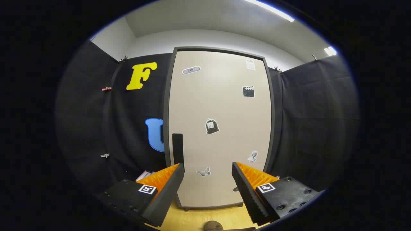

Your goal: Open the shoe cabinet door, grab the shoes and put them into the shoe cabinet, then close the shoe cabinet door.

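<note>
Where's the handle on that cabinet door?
The dark handle runs upright along the door's left edge, just above the open tool's left finger.

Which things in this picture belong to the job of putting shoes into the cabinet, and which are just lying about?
Belonging to the job:
- tall beige shoe cabinet door, closed
- black upright handle at the door's left edge
- open gripper, facing the door, holding nothing

Just there:
- stickers on the door, such as the butterfly sticker
- light wooden floor
- small brown rounded object between the fingers, too cut off to identify
</note>
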Demonstrator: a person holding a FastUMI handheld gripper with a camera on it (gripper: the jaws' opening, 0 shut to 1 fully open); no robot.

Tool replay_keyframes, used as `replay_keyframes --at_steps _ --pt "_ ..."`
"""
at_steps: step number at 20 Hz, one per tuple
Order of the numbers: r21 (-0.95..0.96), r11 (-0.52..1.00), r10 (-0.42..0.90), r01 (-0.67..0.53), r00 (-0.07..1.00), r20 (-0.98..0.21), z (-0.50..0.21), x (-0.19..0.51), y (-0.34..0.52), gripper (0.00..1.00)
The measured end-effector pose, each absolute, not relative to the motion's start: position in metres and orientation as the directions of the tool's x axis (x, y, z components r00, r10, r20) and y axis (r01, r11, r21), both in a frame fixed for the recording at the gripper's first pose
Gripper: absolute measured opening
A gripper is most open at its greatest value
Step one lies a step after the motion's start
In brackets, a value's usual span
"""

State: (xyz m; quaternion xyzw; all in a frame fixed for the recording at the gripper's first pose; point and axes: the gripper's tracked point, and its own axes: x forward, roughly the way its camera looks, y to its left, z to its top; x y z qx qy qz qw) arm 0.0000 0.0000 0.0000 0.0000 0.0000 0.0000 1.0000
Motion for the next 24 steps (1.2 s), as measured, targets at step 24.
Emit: replay_keyframes --at_steps 24 --pt "-0.004 0.999 0.035 -0.035 0.997 -0.069 -0.027 0.083 0.064 0.96"
